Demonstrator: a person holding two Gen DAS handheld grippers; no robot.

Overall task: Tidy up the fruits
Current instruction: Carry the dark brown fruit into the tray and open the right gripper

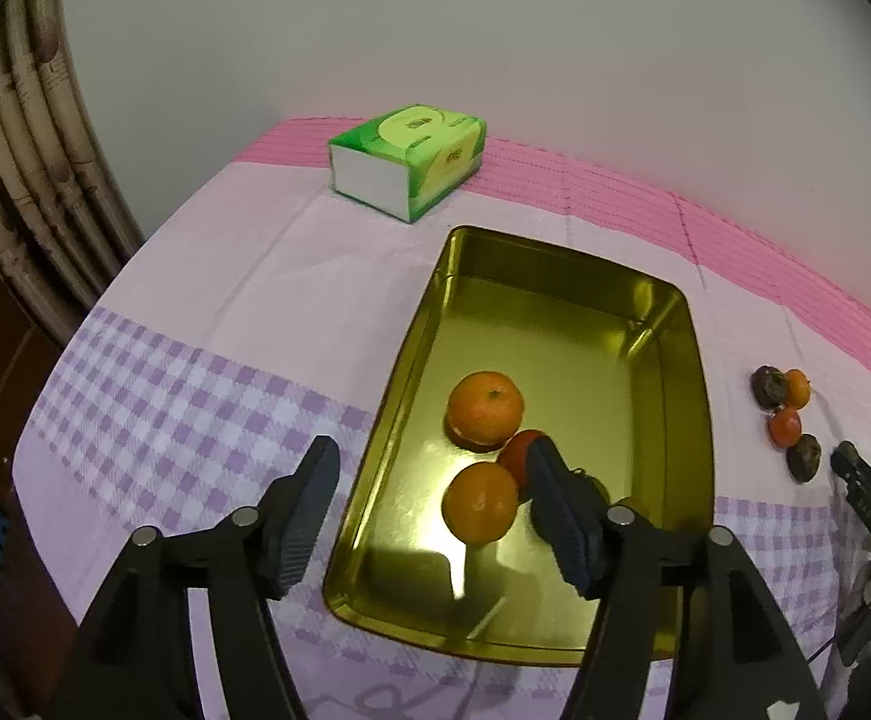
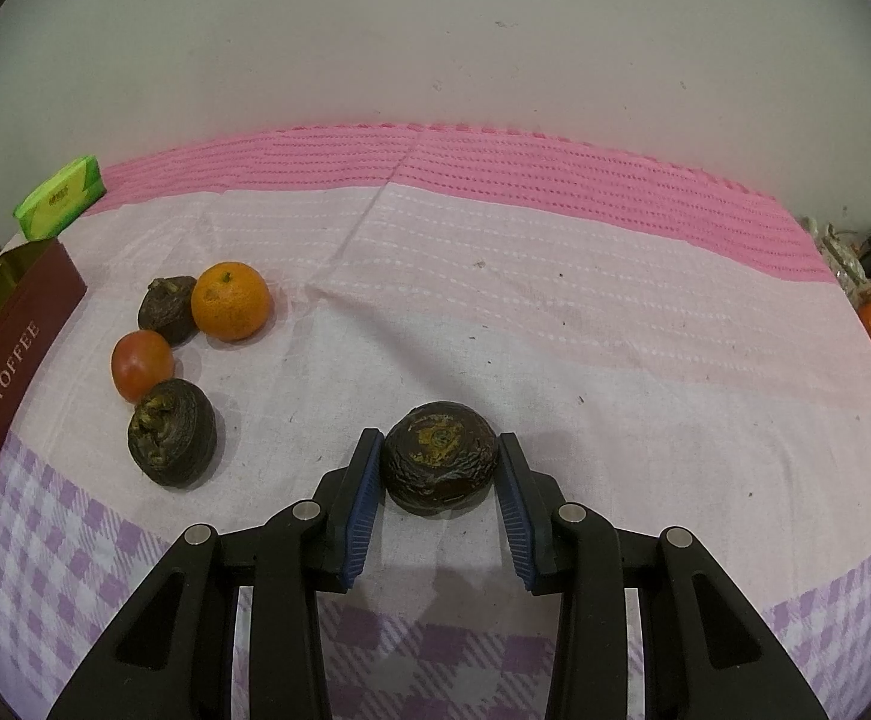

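The right tongs (image 2: 439, 480) are closed on a dark wrinkled fruit (image 2: 439, 463), pads against both its sides, near the desk's (image 2: 555, 312) front edge. The gold tin (image 1: 696, 420) lies to their left. The left tongs (image 1: 432, 507) hang half open and empty above the tin, over the oranges (image 1: 479, 501). The right hand is nearer the loose fruits.

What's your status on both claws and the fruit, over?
Left claw open above the gold metal tin, nothing held. Right claw shut on a wrinkled dark round fruit on the cloth. Four fruits loose beside tin; path clear.
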